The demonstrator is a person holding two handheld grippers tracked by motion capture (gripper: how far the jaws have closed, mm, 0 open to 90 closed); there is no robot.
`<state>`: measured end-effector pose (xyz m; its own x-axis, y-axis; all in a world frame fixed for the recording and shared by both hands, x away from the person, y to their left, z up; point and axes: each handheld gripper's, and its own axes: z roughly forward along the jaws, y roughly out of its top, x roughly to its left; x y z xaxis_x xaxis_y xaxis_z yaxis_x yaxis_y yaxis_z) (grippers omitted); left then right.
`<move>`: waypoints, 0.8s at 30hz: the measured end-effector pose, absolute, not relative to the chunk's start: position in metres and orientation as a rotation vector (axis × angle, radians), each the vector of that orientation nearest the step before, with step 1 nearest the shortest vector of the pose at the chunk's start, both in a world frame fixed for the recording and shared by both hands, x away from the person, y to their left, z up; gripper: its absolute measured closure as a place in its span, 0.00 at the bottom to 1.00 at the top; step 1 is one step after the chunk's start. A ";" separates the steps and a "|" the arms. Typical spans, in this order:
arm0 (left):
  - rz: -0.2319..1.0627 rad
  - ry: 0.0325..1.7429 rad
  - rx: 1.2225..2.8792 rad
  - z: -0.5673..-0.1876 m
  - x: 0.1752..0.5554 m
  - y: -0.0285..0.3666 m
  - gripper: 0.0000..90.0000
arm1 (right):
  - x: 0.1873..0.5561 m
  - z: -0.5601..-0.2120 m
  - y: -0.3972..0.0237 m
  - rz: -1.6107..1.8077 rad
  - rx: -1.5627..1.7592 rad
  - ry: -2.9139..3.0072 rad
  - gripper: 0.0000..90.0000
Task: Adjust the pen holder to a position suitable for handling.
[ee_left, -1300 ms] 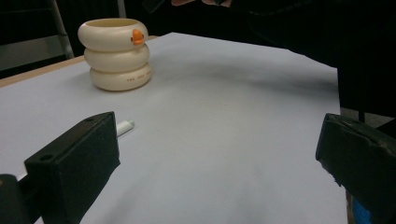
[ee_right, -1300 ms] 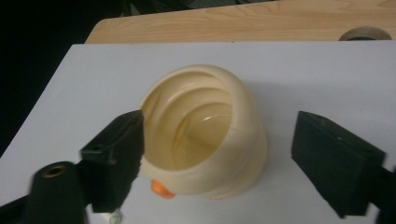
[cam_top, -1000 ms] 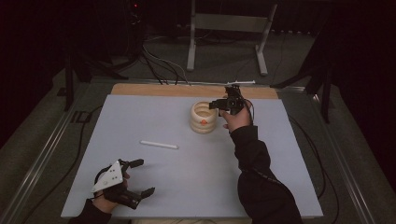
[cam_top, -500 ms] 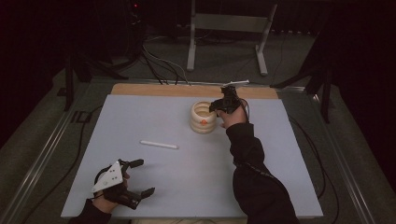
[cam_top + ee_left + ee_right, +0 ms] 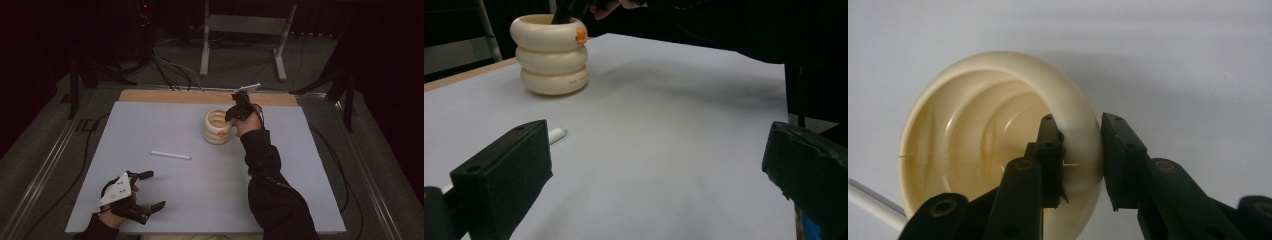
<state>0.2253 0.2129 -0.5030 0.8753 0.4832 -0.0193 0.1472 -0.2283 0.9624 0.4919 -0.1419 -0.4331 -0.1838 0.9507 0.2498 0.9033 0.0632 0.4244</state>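
Cup (image 5: 218, 127): cream, ribbed, upright, far-centre of grey tabletop (image 5: 200, 200), small orange mark on its side.
Right tongs (image 5: 237, 111): clamped on cup rim at its right side, one jaw inside, one outside, both touching the wall (image 5: 1083, 150).
Left tongs (image 5: 145, 190): spread wide, holding nothing, near-left corner, well apart from cup.
Stick (image 5: 170, 155): white, flat on tabletop, between left tongs and cup, touching neither.

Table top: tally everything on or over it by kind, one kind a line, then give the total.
Cream ribbed holder: 1
White stick: 1
Hand-held gripper: 2, the left hand-held gripper open over the near edge, the right hand-held gripper clamped on the holder's rim
Total: 4
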 end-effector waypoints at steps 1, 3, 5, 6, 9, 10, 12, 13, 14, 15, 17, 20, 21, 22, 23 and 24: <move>0.334 0.476 1.797 -0.503 0.225 0.213 0.00 | 0.489 -0.429 -0.143 0.765 1.929 2.229 0.79; 0.334 0.475 1.800 -0.503 0.225 0.213 0.00 | 0.488 -0.427 -0.143 0.763 1.917 2.237 0.79; 0.334 0.474 1.803 -0.503 0.225 0.212 0.00 | 0.483 -0.423 -0.144 0.758 1.899 2.253 0.79; 0.335 0.474 1.802 -0.503 0.225 0.212 0.00 | 0.481 -0.421 -0.145 0.751 1.882 2.266 0.79; 0.337 0.476 1.800 -0.503 0.225 0.212 0.00 | 0.471 -0.414 -0.147 0.722 1.835 2.299 0.79; 0.335 0.477 1.801 -0.503 0.225 0.213 0.00 | 0.468 -0.412 -0.147 0.718 1.825 2.306 0.79; 0.336 0.480 1.801 -0.504 0.225 0.212 0.00 | 0.463 -0.410 -0.149 0.706 1.806 2.327 0.79; 0.336 0.481 1.802 -0.504 0.225 0.212 0.00 | 0.463 -0.410 -0.149 0.706 1.806 2.327 0.79; 0.336 0.480 1.803 -0.504 0.225 0.212 0.00 | 0.460 -0.409 -0.149 0.703 1.804 2.337 0.80; 0.336 0.480 1.804 -0.504 0.225 0.212 0.00 | 0.457 -0.409 -0.150 0.700 1.802 2.346 0.79; 0.337 0.479 1.806 -0.504 0.225 0.212 0.00 | 0.452 -0.409 -0.151 0.701 1.789 2.363 0.79; 0.341 0.478 1.803 -0.503 0.225 0.212 0.00 | 0.442 -0.409 -0.152 0.711 1.770 2.394 0.79; 0.341 0.480 1.803 -0.503 0.225 0.212 0.00 | 0.439 -0.410 -0.153 0.717 1.763 2.402 0.79; 0.341 0.481 1.803 -0.503 0.225 0.212 0.00 | 0.436 -0.410 -0.152 0.719 1.758 2.409 0.79; 0.340 0.482 1.803 -0.503 0.225 0.212 0.00 | 0.432 -0.410 -0.152 0.720 1.754 2.416 0.80; 0.340 0.483 1.802 -0.503 0.225 0.212 0.00 | 0.429 -0.410 -0.152 0.719 1.748 2.427 0.79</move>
